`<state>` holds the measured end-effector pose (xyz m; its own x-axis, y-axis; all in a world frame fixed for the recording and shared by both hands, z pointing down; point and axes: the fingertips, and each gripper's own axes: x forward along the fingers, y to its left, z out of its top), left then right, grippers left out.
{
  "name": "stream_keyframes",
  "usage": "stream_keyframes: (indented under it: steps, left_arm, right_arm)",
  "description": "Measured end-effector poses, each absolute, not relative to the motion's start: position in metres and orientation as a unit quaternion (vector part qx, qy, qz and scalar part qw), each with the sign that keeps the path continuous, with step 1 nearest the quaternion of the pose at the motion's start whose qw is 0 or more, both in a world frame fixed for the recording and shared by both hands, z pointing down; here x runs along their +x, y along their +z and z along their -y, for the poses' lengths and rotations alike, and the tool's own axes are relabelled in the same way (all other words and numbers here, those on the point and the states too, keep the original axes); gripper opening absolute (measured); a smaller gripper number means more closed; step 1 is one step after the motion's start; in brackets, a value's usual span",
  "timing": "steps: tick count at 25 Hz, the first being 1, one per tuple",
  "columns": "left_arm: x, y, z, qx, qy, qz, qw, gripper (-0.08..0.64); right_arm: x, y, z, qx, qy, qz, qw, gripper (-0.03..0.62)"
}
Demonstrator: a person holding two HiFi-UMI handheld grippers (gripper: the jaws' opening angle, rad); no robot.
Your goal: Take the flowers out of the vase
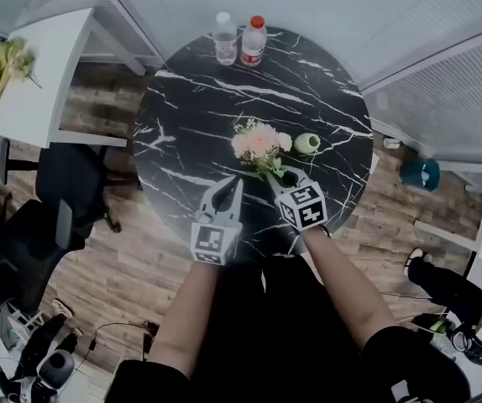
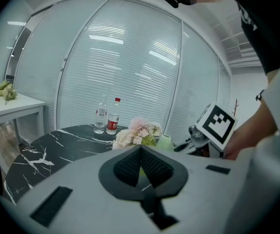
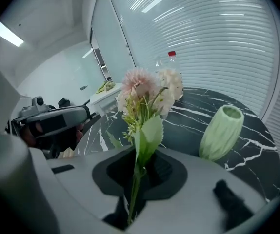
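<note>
A bunch of pale pink and cream flowers [image 1: 258, 143] [image 3: 147, 94] is out of the vase, its green stem pinched between the pads of my right gripper [image 1: 276, 177] [image 3: 140, 162]. The empty green ribbed vase [image 1: 306, 143] [image 3: 221, 133] stands upright on the black marble table [image 1: 191, 107], just right of the blooms. My left gripper [image 1: 237, 185] [image 2: 141, 152] hovers over the table's near side, left of the right one, with its pads together and nothing between them. The left gripper view shows the flowers [image 2: 137, 130] and the vase [image 2: 164, 141] just beyond its tips.
Two water bottles [image 1: 225, 38] [image 1: 254, 40] stand at the table's far edge. A white side table [image 1: 31, 74] holding green stalks is at the left, with a black chair [image 1: 65, 183] below it. Window blinds ring the far side.
</note>
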<state>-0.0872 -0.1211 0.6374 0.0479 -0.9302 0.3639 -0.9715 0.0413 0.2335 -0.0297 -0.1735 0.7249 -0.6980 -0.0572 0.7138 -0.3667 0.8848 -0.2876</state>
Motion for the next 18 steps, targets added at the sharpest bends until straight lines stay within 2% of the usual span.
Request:
stream_keyframes:
  steps: [13,18]
  left_arm:
    - [-0.079,0.666,0.123,0.693,0.056,0.677,0.241,0.011]
    - [-0.078,0.668,0.127,0.695,0.058,0.674,0.243,0.011]
  right_arm:
    - [-0.025,0.778,0.167,0.122,0.224,0.869,0.423,0.051]
    - [-0.022,0.784,0.175,0.131,0.208,0.864,0.439,0.134]
